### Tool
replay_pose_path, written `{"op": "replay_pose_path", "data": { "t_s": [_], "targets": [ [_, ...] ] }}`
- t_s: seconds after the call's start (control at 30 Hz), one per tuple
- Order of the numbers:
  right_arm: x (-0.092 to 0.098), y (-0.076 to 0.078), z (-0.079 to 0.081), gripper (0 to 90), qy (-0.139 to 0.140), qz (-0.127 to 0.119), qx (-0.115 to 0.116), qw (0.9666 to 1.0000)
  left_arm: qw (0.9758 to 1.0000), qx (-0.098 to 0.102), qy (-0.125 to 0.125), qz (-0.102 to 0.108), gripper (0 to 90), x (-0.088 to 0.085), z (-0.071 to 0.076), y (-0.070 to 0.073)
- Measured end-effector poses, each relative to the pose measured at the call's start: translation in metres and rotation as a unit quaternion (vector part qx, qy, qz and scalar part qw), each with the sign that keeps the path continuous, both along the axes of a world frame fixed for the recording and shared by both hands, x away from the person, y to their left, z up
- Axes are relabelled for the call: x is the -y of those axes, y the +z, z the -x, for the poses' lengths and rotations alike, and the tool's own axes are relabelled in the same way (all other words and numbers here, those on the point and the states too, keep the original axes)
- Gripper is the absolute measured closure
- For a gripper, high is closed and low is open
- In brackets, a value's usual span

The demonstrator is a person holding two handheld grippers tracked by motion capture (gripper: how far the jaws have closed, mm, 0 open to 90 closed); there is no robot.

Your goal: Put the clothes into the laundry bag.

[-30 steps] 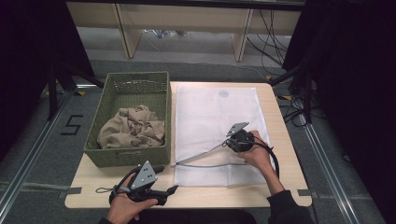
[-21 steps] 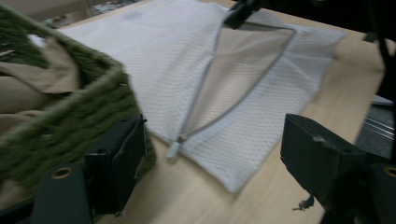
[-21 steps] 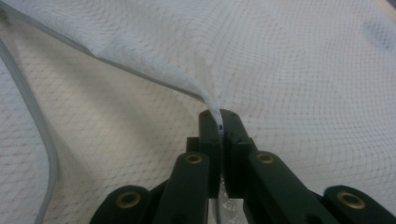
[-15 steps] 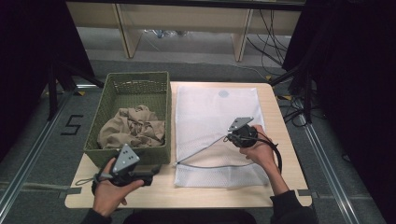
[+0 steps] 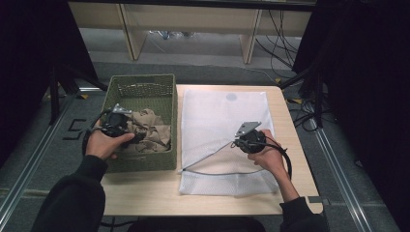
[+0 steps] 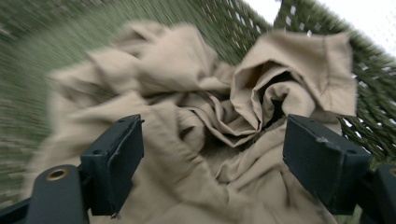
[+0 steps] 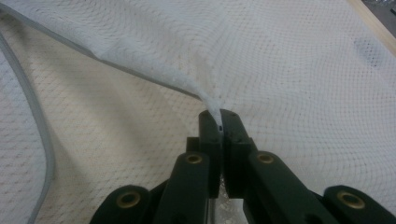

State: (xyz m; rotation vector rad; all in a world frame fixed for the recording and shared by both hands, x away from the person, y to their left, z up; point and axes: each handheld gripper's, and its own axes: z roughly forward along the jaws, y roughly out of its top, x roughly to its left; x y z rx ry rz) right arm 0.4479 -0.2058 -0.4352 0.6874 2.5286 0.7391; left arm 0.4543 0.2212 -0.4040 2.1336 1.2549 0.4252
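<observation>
Your right hand-held gripper (image 7: 219, 122) pinches the white mesh laundry bag's (image 5: 217, 121) upper layer, lifting it off the tabletop (image 5: 285, 111); your left hand-held gripper (image 6: 212, 163) hovers, jaws spread, over beige clothing (image 6: 196, 116) in the green basket (image 5: 145, 87).

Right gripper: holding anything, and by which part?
Yes. The right gripper is shut on the white mesh bag, pinching the upper edge of its opening and lifting it. The left gripper is open over the beige cloth, holding nothing.
</observation>
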Motion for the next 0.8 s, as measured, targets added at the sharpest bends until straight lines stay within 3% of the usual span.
{"op": "replay_pose_path", "data": {
  "t_s": [0.03,0.07,0.2,0.23,0.3,0.37,0.4,0.43,0.5,0.53,0.63,0.8],
  "targets": [
    [0.0,-0.001,0.0,89.4,-0.002,-0.001,0.0,1.0,0.9999,-0.012,-0.004,0.003,19.6,0.002,-0.005,-0.004],
    [0.0,-0.001,0.0,89.4,0.0,0.001,-0.006,1.0,0.9991,-0.038,-0.017,-0.007,18.9,0.004,-0.009,-0.005],
    [0.001,-0.001,-0.001,89.4,0.009,0.004,-0.004,0.9999,0.9983,-0.041,-0.034,-0.026,15.6,0.015,-0.018,-0.01],
    [0.0,-0.002,0.0,89.4,-0.001,0.001,-0.009,1.0,0.9983,-0.041,-0.034,-0.026,15.5,0.015,-0.018,-0.01],
    [0.0,-0.002,-0.001,89.5,0.012,0.008,0.0,0.9999,0.9965,-0.06,-0.048,-0.034,14.5,0.017,-0.025,-0.016],
    [-0.002,-0.003,0.001,89.4,0.001,0.005,-0.004,1.0,0.9964,-0.068,-0.042,-0.029,14.1,0.018,-0.028,-0.018],
    [-0.002,-0.002,0.001,89.5,0.003,0.006,-0.007,1.0,0.9948,-0.088,-0.039,-0.031,13.3,0.018,-0.031,-0.018],
    [-0.002,-0.003,0.0,89.5,0.008,0.006,-0.007,0.9999,0.994,-0.097,-0.039,-0.032,12.0,0.018,-0.033,-0.018],
    [-0.003,-0.004,0.0,89.4,0.009,0.01,-0.007,0.9999,0.9934,-0.099,-0.045,-0.034,11.4,0.019,-0.035,-0.018],
    [-0.003,-0.004,0.0,89.5,0.009,0.01,-0.007,0.9999,0.9925,-0.094,-0.061,-0.049,11.6,0.02,-0.037,-0.016],
    [-0.003,-0.004,-0.001,89.4,0.008,0.01,-0.007,0.9999,0.9919,-0.091,-0.071,-0.053,11.4,0.022,-0.039,-0.016],
    [-0.003,-0.005,-0.001,89.4,0.01,0.009,-0.009,0.9999,0.9863,-0.09,-0.107,-0.087,1.5,0.027,-0.044,-0.023]
  ]
}}
